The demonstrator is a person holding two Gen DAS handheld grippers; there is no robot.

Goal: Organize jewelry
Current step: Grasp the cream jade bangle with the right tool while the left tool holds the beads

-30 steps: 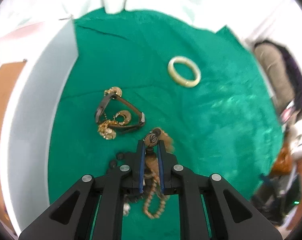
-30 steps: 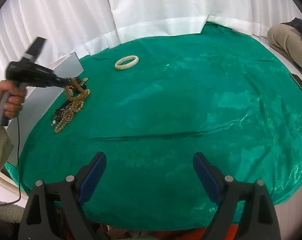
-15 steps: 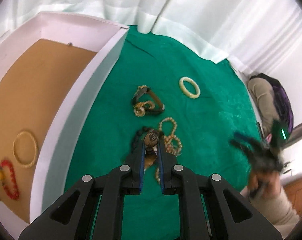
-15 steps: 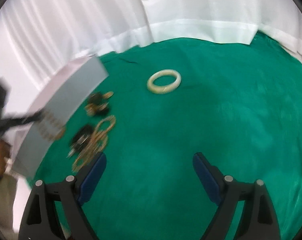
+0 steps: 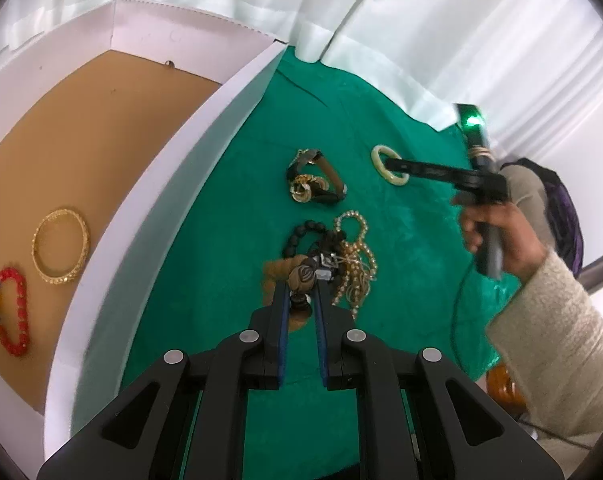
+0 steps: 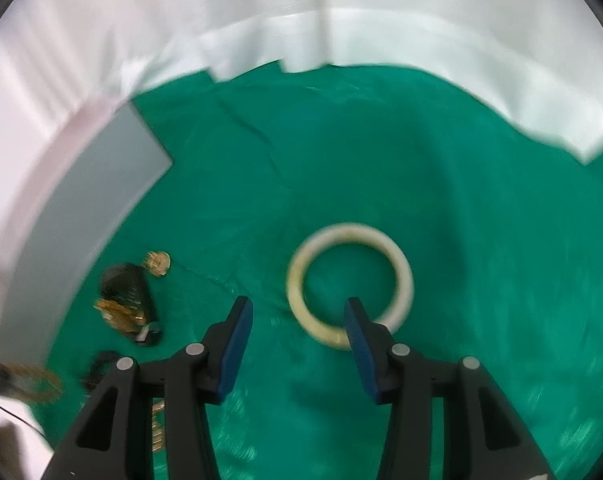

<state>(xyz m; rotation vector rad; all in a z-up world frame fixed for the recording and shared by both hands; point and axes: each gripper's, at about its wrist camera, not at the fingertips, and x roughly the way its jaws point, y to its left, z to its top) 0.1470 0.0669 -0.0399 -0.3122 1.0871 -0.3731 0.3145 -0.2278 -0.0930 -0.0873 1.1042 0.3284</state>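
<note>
My left gripper (image 5: pixel 300 286) is shut on a brown beaded bracelet with a carved wooden bead (image 5: pixel 301 276), held above the green cloth (image 5: pixel 229 240). Below it lie a black bead bracelet (image 5: pixel 301 234) and pearl strands (image 5: pixel 355 248). A dark bangle with gold pieces (image 5: pixel 315 184) lies farther off. My right gripper (image 6: pixel 297 312) is open just above the cloth, its right finger (image 6: pixel 355 320) over the near rim of a cream jade bangle (image 6: pixel 349 284). The right gripper (image 5: pixel 397 166) also shows in the left view at that bangle (image 5: pixel 381 162).
A white box (image 5: pixel 173 168) with a brown floor stands left of the cloth; it holds a gold bangle (image 5: pixel 60 246) and a red bead bracelet (image 5: pixel 11 312). White curtains hang behind. A person's bag (image 5: pixel 557 200) lies at the far right.
My left gripper lifted the brown bracelet and drew back, bringing the box into view. My right gripper travelled across the cloth to the cream bangle and narrowed its opening.
</note>
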